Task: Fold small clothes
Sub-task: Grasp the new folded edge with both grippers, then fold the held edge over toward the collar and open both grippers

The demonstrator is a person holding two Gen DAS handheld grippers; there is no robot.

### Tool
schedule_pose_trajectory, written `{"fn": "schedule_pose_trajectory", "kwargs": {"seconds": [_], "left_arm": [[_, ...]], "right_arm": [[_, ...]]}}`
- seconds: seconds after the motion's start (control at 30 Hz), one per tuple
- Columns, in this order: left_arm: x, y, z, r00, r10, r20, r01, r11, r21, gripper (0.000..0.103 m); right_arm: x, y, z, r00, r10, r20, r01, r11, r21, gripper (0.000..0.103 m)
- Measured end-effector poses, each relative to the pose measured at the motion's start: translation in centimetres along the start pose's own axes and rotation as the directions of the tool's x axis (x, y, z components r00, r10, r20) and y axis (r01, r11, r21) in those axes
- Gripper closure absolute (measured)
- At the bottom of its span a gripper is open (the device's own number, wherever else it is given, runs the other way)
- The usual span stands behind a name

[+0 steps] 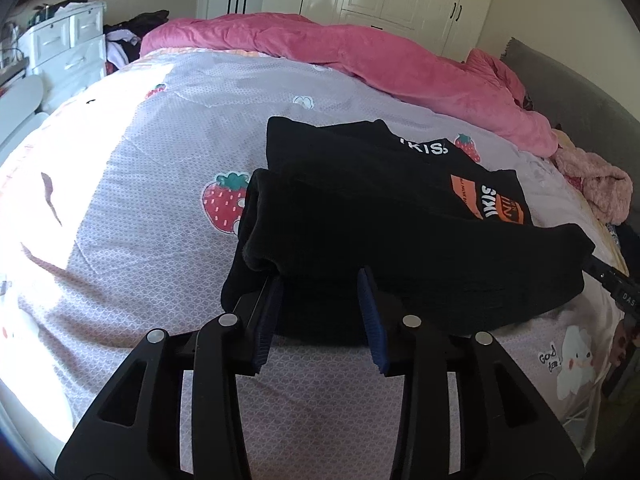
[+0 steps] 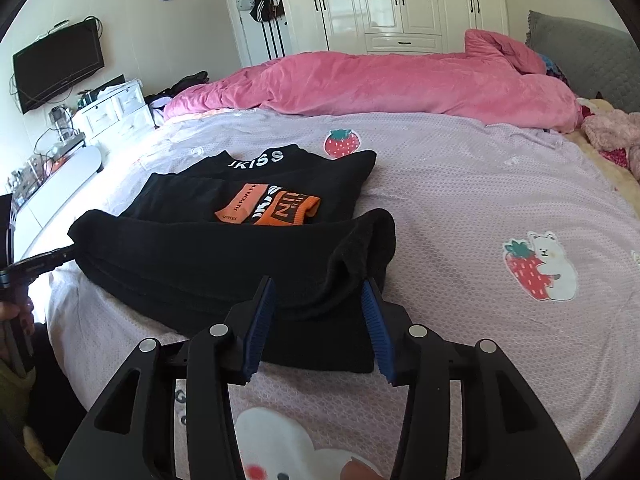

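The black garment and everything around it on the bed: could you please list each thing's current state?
black garment: partly folded, bottom edge doubled over, lying on the bed
left claw: open, at the garment's near edge
right claw: open, straddling the folded corner
pink quilt: bunched along the far side
wardrobe doors: closed
TV: off

- Your left wrist camera looks low across the bed [image 1: 140, 200], close; the black garment [image 1: 400, 248] sits at twelve o'clock.
- Your right wrist camera shares that garment [image 2: 224, 256] and the wardrobe [image 2: 400, 0].

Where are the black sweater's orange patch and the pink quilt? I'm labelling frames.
black sweater's orange patch [image 2: 290, 210]: right wrist view, patch's middle.
pink quilt [image 2: 380, 80]: right wrist view, quilt's central bulge.
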State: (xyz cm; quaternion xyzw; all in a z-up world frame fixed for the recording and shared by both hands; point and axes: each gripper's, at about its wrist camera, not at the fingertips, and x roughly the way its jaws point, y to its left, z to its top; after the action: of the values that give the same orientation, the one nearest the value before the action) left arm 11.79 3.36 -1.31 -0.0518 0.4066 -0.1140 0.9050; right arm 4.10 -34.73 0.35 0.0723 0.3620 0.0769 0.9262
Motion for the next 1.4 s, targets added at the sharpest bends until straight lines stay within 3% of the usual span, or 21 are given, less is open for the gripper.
{"fn": "schedule_pose_trajectory", "kwargs": {"seconds": [0.07,0.1,0.13,0.17,0.2,0.23,0.37,0.47,0.7,1.07,1.4], "left_arm": [[0.5,0.2,0.4,1.0,-0.003,-0.008,0.003,1.0,-0.015,0.074],[0.9,0.5,0.8,1.0,-0.009,-0.012,0.009,0.999,-0.033,0.08],[1.1,0.6,1.0,1.0,-0.01,-0.015,0.01,0.999,-0.045,0.093],[1.4,0.8,1.2,1.0,-0.005,-0.016,0.004,0.998,-0.056,0.101],[1.6,1.0,1.5,1.0,-0.006,-0.018,0.005,0.998,-0.067,0.103],[1.9,1.3,1.9,0.999,-0.025,-0.022,0.024,0.996,-0.085,0.103],[1.5,1.7,3.5,0.997,-0.082,-0.007,0.081,0.99,-0.118,0.103],[0.5,2.1,5.4,0.992,-0.123,0.039,0.127,0.981,-0.145,0.103],[0.4,2.9,10.1,0.987,-0.135,0.089,0.149,0.973,-0.176,0.103],[5.0,3.3,14.8,0.99,-0.12,0.07,0.132,0.97,-0.204,0.103],[9.4,5.2,15.3,0.996,-0.085,-0.024,0.077,0.97,-0.229,0.103]], "right_arm": [[1.0,-0.5,0.5,1.0,0.013,-0.014,-0.013,0.999,0.035,0.06],[1.5,-0.8,0.7,0.999,0.025,-0.02,-0.024,0.998,0.058,0.062],[1.9,-1.1,0.9,0.999,0.032,-0.025,-0.03,0.997,0.071,0.072],[2.4,-1.3,1.1,0.999,0.031,-0.031,-0.028,0.996,0.081,0.08],[2.8,-1.5,1.3,0.999,0.024,-0.039,-0.021,0.996,0.088,0.094],[3.2,-1.8,1.5,0.998,0.026,-0.05,-0.021,0.995,0.097,0.096],[2.8,-2.4,2.7,0.999,0.05,-0.015,-0.047,0.989,0.139,0.097],[1.5,-2.8,4.7,0.995,0.081,0.065,-0.09,0.984,0.157,0.097],[2.8,-3.2,9.3,0.986,0.093,0.136,-0.116,0.979,0.168,0.097],[8.0,-6.2,11.9,0.993,0.074,0.096,-0.102,0.942,0.321,0.097],[11.1,-6.5,11.7,0.998,0.052,0.027,-0.058,0.929,0.365,0.097]]}}
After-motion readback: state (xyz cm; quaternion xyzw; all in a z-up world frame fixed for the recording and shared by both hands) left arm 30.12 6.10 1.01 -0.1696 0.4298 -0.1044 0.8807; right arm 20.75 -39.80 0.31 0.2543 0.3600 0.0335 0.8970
